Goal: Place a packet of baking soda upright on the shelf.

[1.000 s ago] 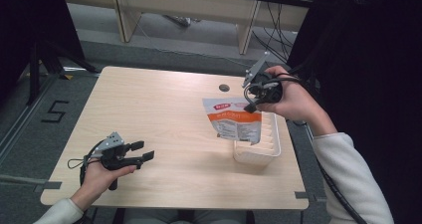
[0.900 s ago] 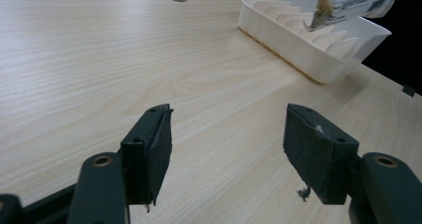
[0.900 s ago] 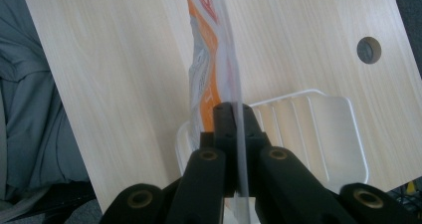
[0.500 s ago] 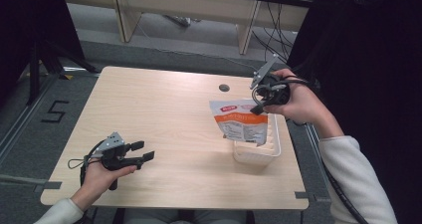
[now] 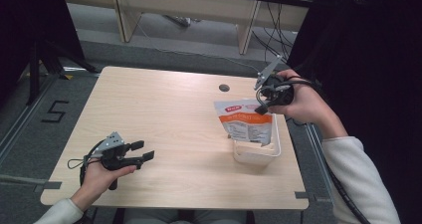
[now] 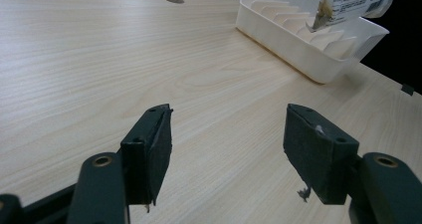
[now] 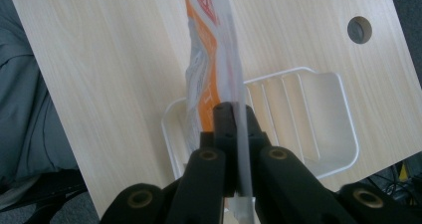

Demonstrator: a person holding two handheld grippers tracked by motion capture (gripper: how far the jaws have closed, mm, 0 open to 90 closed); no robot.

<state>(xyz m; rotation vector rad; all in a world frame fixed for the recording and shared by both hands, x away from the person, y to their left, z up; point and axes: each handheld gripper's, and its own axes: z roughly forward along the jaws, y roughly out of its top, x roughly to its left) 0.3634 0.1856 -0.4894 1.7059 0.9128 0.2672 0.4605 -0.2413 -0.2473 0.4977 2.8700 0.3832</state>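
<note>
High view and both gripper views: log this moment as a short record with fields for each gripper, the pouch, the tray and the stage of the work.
right gripper: shut on the pouch's top edge, held up at the table's right side
left gripper: open, nothing between its jaws, low over the table near the front left
pouch: orange and white, hanging upright, lower end over the tray
tray: white, ribbed inside, near the right edge
stage: pouch held above the tray, not released
</note>
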